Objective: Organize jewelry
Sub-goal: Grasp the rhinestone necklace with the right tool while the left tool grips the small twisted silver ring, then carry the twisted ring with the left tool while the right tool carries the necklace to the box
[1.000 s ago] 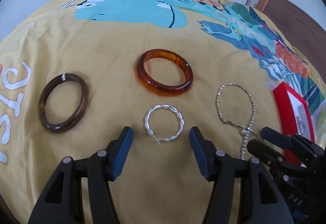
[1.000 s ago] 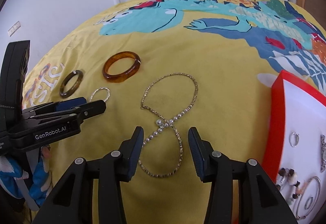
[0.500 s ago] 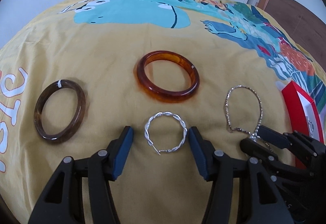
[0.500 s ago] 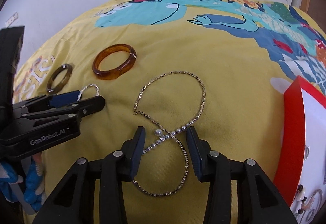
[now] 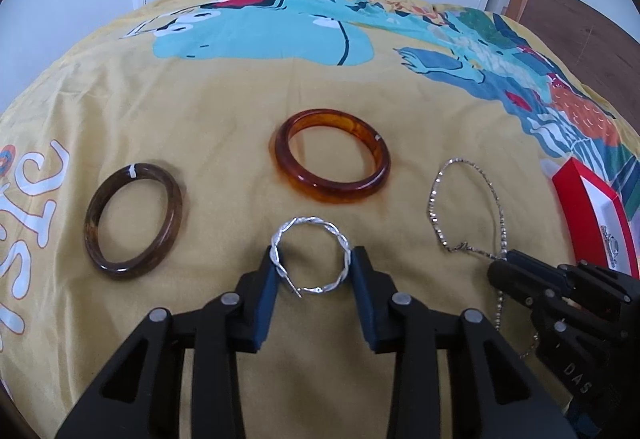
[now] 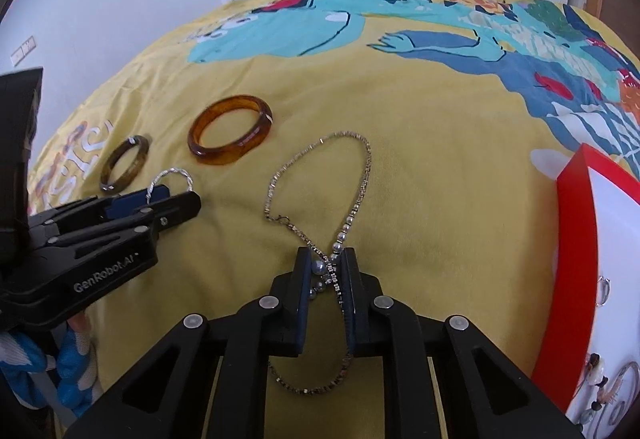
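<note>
On the yellow bedspread (image 5: 200, 107) lies a silver twisted hoop (image 5: 310, 220). My left gripper (image 5: 314, 259) is closing on it, and its blue pads touch the hoop's left and right sides. The right wrist view shows that hoop (image 6: 176, 173) sticking out past the left gripper (image 6: 176, 195). A beaded silver necklace (image 6: 362, 175) lies crossed in a figure eight. My right gripper (image 6: 327, 263) is closing on the crossing, beads and chain pinched between its pads. In the left wrist view the necklace (image 5: 436, 195) runs under the right gripper (image 5: 500, 271).
An amber bangle (image 5: 332, 193) and a dark brown bangle (image 5: 174, 215) lie beyond the hoop. A red-walled white tray (image 6: 572, 239) holding several small jewelry pieces stands at the right. A blue-and-white cloth (image 6: 76, 371) hangs at lower left. Wardrobe and door stand behind the bed.
Both grippers' jaws have narrowed. The left pads now touch the silver hoop's sides. The right pads have come together on the necklace's crossing. Nothing else on the bed has shifted.
</note>
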`<state>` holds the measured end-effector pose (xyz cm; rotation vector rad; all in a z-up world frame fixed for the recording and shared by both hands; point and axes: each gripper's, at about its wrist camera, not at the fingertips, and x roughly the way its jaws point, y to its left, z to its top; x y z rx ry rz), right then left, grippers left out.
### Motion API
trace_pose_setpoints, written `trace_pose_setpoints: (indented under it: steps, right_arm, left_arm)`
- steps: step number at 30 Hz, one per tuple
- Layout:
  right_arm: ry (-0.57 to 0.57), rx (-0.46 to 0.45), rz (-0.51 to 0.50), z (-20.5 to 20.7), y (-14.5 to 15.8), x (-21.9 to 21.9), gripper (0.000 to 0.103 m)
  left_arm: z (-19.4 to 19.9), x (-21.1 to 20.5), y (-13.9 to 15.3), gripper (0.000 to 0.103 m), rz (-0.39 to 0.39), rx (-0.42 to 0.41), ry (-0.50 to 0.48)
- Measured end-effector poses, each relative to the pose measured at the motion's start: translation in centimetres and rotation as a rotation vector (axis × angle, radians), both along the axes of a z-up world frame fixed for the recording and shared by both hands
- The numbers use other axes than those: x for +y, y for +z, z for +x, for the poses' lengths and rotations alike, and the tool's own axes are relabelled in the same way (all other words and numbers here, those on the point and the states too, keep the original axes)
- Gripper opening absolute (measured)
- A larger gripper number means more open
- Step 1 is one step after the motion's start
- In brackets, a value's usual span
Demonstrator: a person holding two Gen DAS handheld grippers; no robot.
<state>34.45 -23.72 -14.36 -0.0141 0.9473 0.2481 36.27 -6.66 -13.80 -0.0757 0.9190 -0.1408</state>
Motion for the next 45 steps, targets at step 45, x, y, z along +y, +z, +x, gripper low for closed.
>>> trace_pose_setpoints:
  steps: [45]
  right_arm:
    - [-0.207,-0.301,0.004,-8.5,16.5,-13.5,0.007]
  left_arm:
    - [-6.5,-15.7,12.7,0.033,-0.112,-0.148,-0.298]
